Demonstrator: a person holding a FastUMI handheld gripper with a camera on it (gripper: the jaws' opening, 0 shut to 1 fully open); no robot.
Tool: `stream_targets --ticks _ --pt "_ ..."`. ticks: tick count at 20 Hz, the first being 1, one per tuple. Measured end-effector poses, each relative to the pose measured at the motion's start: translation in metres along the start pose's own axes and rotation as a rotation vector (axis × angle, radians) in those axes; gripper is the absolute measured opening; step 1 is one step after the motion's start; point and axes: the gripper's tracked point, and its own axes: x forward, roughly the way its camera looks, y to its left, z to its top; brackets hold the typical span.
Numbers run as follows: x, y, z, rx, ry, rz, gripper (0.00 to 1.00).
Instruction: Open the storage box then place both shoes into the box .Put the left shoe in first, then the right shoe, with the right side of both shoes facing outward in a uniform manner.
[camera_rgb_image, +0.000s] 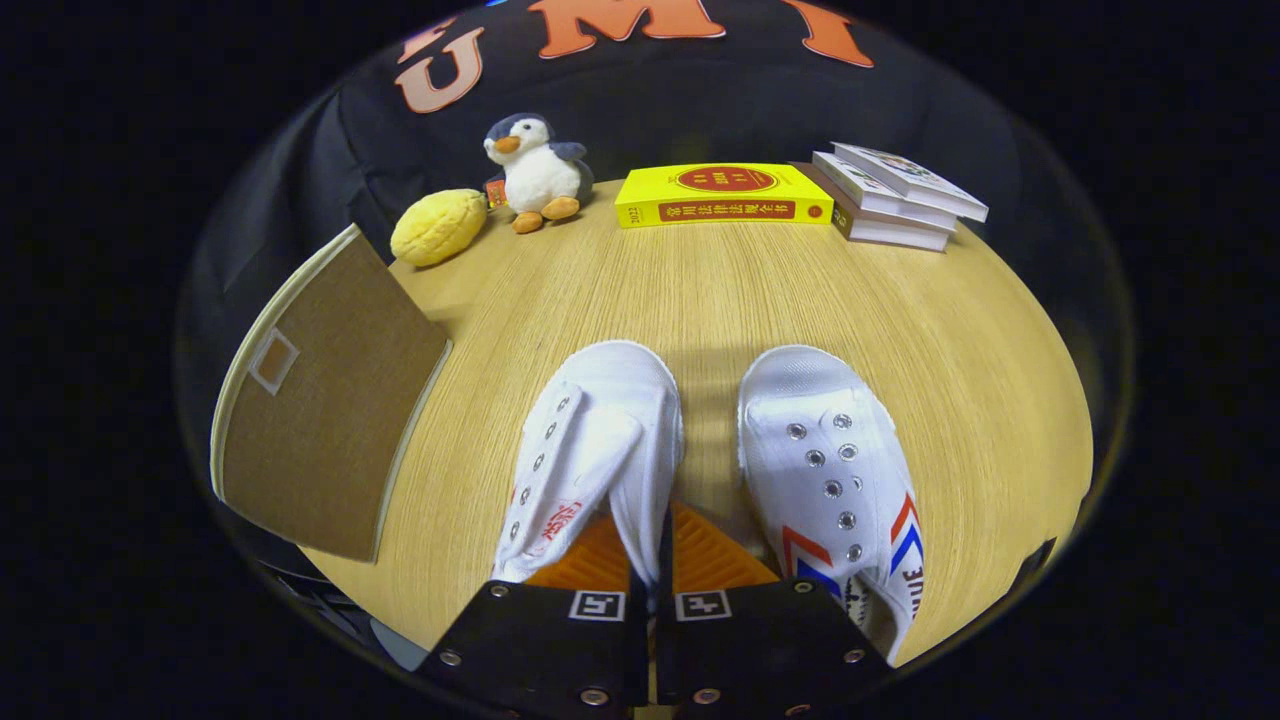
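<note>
Two white canvas shoes lie on the wooden table (720, 290), toes pointing away from me. The left shoe (590, 440) sits just ahead of my fingers, and my gripper (650, 560) is shut on the right wall of its opening, with the canvas pinched between both pads. The right shoe (835, 470), with red and blue stripes on its side, lies close beside it on the right, apart from my fingers. The brown storage box (320, 410) stands to the left of the shoes with its lid up.
Along the table's far edge stand a yellow plush (438, 228), a penguin toy (535, 172), a yellow book (722, 195) and a stack of three books (900, 195). Bare table lies between the shoes and these.
</note>
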Motion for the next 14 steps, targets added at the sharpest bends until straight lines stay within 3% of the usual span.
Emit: stream_targets --ticks 5,14 --pt "-0.011 0.005 0.013 0.111 0.046 0.022 0.02" --pt "-0.059 0.066 0.071 0.204 0.058 0.094 0.02"
